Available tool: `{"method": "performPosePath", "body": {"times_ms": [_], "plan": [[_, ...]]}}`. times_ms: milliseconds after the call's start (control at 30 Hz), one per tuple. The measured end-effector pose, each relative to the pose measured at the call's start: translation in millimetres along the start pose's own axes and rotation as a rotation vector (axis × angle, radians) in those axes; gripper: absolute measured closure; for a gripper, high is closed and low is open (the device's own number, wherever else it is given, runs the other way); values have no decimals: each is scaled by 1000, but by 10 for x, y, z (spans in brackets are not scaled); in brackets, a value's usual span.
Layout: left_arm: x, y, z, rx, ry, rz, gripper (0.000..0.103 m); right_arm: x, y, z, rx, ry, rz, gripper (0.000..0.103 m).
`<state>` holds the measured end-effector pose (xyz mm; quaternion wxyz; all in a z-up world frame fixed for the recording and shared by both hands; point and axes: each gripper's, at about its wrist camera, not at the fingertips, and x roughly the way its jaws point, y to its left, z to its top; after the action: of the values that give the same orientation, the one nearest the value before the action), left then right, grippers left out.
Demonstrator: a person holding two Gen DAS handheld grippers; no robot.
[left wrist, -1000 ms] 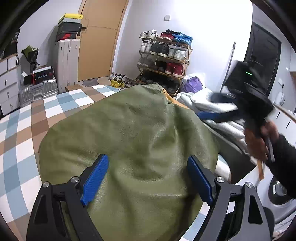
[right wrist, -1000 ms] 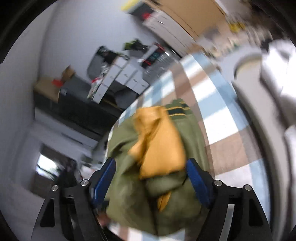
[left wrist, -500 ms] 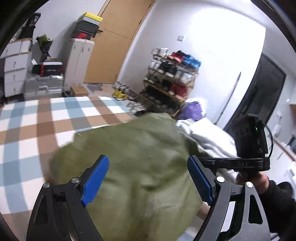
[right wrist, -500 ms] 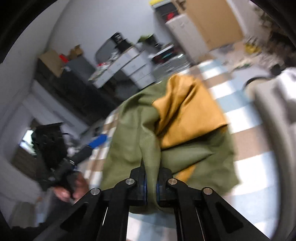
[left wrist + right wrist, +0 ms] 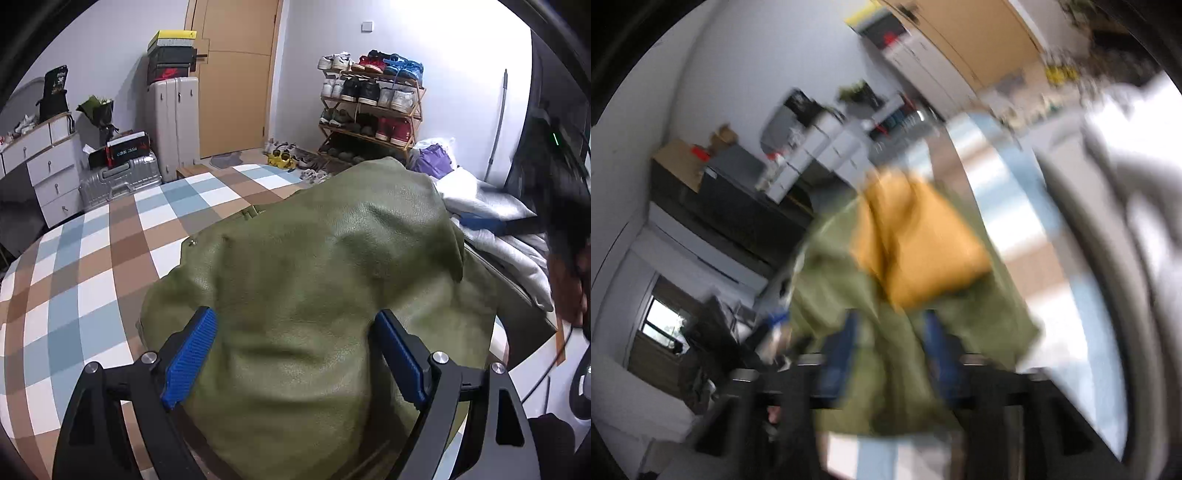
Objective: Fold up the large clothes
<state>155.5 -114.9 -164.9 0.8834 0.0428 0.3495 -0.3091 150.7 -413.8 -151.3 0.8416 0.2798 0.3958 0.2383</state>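
left tool (image 5: 291,354): fingers spread wide, nothing gripped, hovering over the jacket
right tool (image 5: 890,332): blurred; fingers look partly apart with olive cloth between them, grip cannot be told
jacket (image 5: 314,295): olive, mustard lining (image 5: 916,243) showing, bunched on the checked bed (image 5: 92,266)
key relation: heap directly ahead of and below left tool, bulk running away toward shoe rack (image 5: 369,99)
nearer: left tool, probably; next grab likely an edge at its near side
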Motion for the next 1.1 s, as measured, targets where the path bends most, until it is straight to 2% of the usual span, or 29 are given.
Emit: {"method": "performPosePath", "body": {"times_ms": [33, 100, 233, 333, 367, 400, 433, 567, 700, 767, 867, 933, 1100], "plan": [[-5, 2, -8, 9, -1, 3, 20, -5, 81, 151, -6, -24, -19, 17], [-20, -19, -20, 19, -7, 7, 20, 109, 180, 372, -13, 3, -2, 15], [-28, -41, -22, 35, -8, 18, 20, 695, 199, 672, 82, 199, 10, 15], [-41, 4, -27, 24, -7, 28, 20, 988, 305, 782, 58, 242, -97, 18], [-57, 59, -26, 4, -9, 22, 20, 1066, 361, 811, 30, 252, -116, 30], [-64, 98, -28, -7, -5, 14, 20, 1118, 462, 841, -27, 250, -130, 55], [-72, 137, -28, -14, -2, 4, 20, 1128, 508, 849, -53, 251, -115, 62], [-135, 244, -37, -34, -15, -16, 20, 1075, 675, 846, -94, 254, -28, 78], [-176, 283, -30, -48, -23, -29, 20, 1007, 924, 910, -138, 194, 119, 90], [-105, 278, -50, -51, 6, -26, 20, 1100, 791, 979, -102, 178, 126, 90], [-70, 259, -46, -54, 3, -30, 20, 1398, 136, 980, 70, 215, 19, 91], [-89, 242, -21, -55, -3, -37, 20, 1459, -294, 894, 184, 227, 28, 91], [-54, 153, -8, -32, 2, -11, 20, 1227, -617, 719, 187, 204, 73, 91]]}}
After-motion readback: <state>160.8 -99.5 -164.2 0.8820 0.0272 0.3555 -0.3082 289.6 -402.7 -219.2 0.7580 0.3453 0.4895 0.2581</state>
